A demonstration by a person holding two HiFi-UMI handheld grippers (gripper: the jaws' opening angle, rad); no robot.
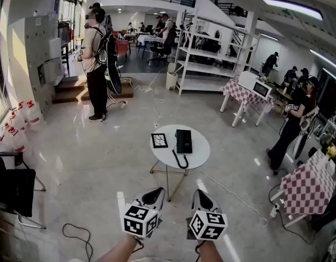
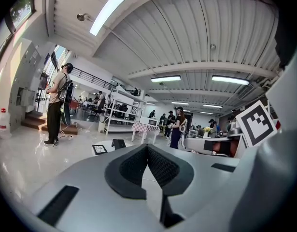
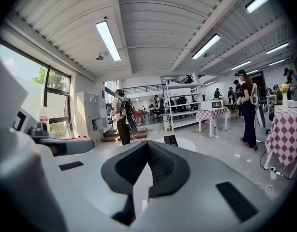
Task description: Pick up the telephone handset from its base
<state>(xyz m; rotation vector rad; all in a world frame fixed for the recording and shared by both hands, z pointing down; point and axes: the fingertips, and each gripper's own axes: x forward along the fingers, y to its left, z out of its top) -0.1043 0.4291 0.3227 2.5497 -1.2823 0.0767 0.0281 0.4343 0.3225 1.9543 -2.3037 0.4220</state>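
Note:
A black telephone (image 1: 183, 141) lies on a small round white table (image 1: 198, 153), its handset resting on the base and its coiled cord (image 1: 180, 160) hanging toward the near rim. Both grippers are held low and well short of the table. My left gripper (image 1: 158, 191) and right gripper (image 1: 199, 192) point toward it side by side, each shut with nothing between the jaws. The left gripper view has its tips (image 2: 147, 147) closed, with the telephone (image 2: 119, 143) small beyond them. In the right gripper view the tips (image 3: 148, 143) are closed too, and the telephone (image 3: 171, 140) stands just past them.
A black-and-white marker card (image 1: 159, 140) lies on the table left of the phone. A black chair (image 1: 13, 191) stands at the left and a checkered table (image 1: 308, 189) at the right. Cables (image 1: 233, 198) run over the floor. A person with a backpack (image 1: 96, 64) stands far left, another person (image 1: 292, 121) at right.

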